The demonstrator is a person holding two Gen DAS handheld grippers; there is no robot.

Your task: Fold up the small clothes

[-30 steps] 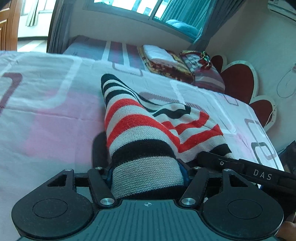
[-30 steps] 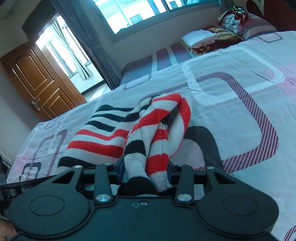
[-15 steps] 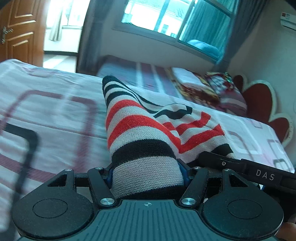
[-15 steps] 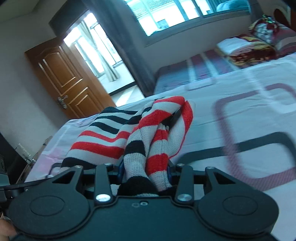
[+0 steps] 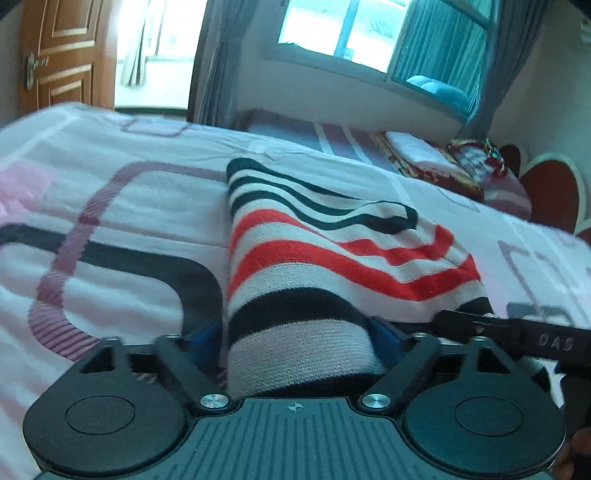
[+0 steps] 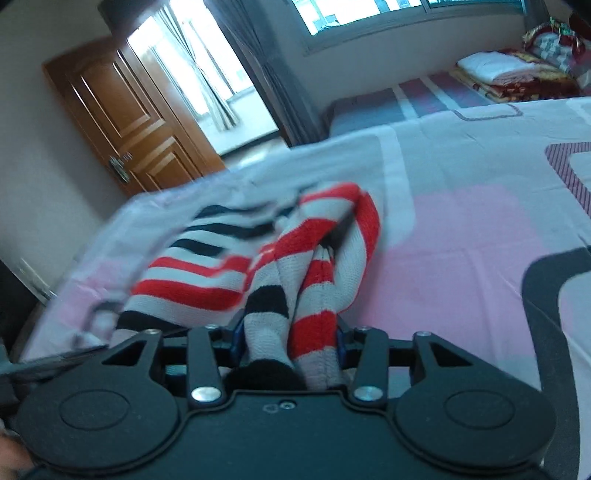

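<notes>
A knitted sweater point(image 5: 332, 258) with red, black and white stripes lies bunched on the bed sheet point(image 5: 129, 206). One end of it runs between the fingers of my left gripper point(image 5: 295, 332). Those jaws are opening, and the left blue pad point(image 5: 205, 341) stands a little clear of the cloth. In the right wrist view a twisted fold of the sweater point(image 6: 295, 280) fills my right gripper point(image 6: 288, 332). Its jaws are opening too, but both pads still touch the cloth. The right gripper's black finger point(image 5: 517, 332) shows in the left wrist view, beside the sweater.
A stack of folded blankets point(image 5: 417, 158) and pillows point(image 5: 480, 166) sits at the bed's far end, by a red heart-shaped headboard point(image 5: 550, 192). A wooden door point(image 6: 122, 122), a curtained doorway and a window point(image 5: 351, 33) lie beyond the bed.
Both grippers have swept sideways across the bed with the sweater, toward the door end. The left jaws have widened, so a gap now shows at the left pad.
</notes>
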